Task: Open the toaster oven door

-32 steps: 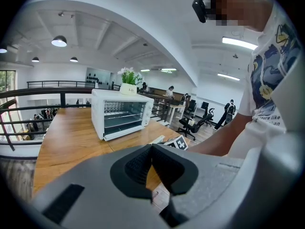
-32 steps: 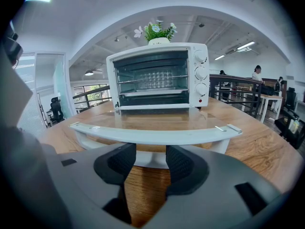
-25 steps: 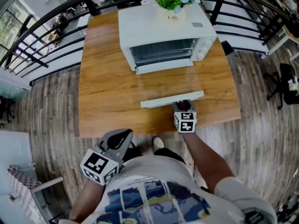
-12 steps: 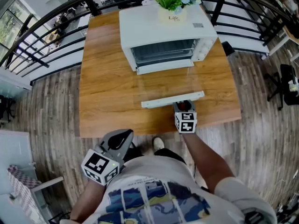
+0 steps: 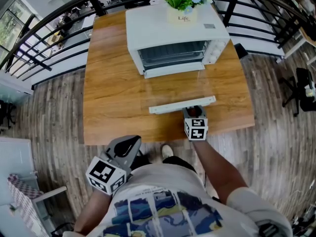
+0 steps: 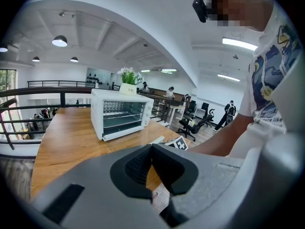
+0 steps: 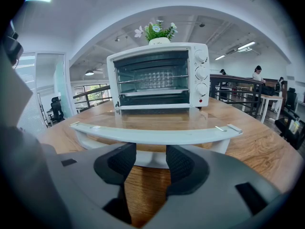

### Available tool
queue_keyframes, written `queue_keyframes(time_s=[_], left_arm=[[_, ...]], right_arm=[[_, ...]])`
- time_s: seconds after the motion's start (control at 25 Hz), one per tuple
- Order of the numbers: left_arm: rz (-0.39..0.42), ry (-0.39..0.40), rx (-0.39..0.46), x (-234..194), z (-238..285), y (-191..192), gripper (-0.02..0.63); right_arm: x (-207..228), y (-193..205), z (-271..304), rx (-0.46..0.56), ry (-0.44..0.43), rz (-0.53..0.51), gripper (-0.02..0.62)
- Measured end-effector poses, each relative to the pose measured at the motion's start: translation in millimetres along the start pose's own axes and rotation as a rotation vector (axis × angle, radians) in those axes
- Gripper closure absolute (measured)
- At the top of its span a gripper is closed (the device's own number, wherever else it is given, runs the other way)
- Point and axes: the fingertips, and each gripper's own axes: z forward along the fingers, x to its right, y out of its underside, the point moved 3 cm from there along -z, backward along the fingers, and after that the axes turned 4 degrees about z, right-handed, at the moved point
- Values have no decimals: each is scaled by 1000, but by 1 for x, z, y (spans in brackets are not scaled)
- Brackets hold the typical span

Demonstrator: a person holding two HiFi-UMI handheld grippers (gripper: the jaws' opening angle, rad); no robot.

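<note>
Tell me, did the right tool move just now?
No. The right tool stays beside the oven door handle, just as close to the table's near edge.

Bright, even indoor light from ceiling lamps (image 6: 59, 41); all 3 views bulge at edges (fisheye), with dark corners.

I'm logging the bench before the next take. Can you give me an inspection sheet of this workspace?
Surface: wooden table, carrying the oven.
Job's things: toaster oven; its glass door lies open and flat, handle toward the person.
Clutter: potted plant on the oven top.
Grippers: right gripper jaws apart just short of the handle, gripping nothing; left gripper jaws together, empty, held back by the person's body.
Cables: nothing seen.
Surroundings: black railing, plank floor.
</note>
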Motion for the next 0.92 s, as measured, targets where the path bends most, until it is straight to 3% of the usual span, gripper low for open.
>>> queue_keyframes(time_s=[0.92], left_arm=[[4, 2, -5, 1, 0, 0, 603]], right_arm=[[0, 1, -2, -8, 5, 0, 400]])
